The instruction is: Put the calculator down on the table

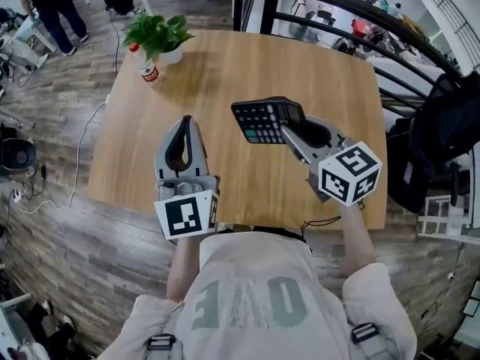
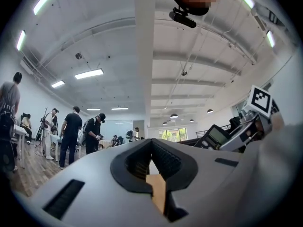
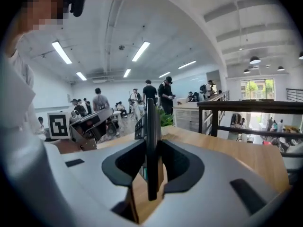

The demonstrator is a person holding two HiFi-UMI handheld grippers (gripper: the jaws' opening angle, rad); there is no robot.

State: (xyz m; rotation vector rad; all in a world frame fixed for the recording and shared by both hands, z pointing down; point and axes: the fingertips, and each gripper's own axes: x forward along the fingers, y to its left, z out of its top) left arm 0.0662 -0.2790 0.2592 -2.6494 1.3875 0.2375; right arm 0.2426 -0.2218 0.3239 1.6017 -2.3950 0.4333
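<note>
2 grey hand-held grippers are over the light wooden table point(image 1: 225, 73). The right gripper point(image 1: 286, 130) is clamped on the black calculator with green and grey keys point(image 1: 262, 118). In the right gripper view the calculator point(image 3: 150, 141) stands edge-on between the dark pads point(image 3: 176, 167), which press on both of its flat faces. From the head view it sits over the middle of the table with its keys turned up toward the camera. Whether its far edge touches the wood I cannot tell.

The left gripper point(image 1: 186, 120) is just beside it on the left, also above the tabletop. Its jaws are closed tip to tip with nothing between them; in the left gripper view only a sliver of wood shows behind the pads point(image 2: 165, 160).

At the far left corner stands 1 green leafy plant in a white pot point(image 1: 159, 34), with a small red-and-white can point(image 1: 148, 70) just beside it, both well apart from the calculator.
</note>
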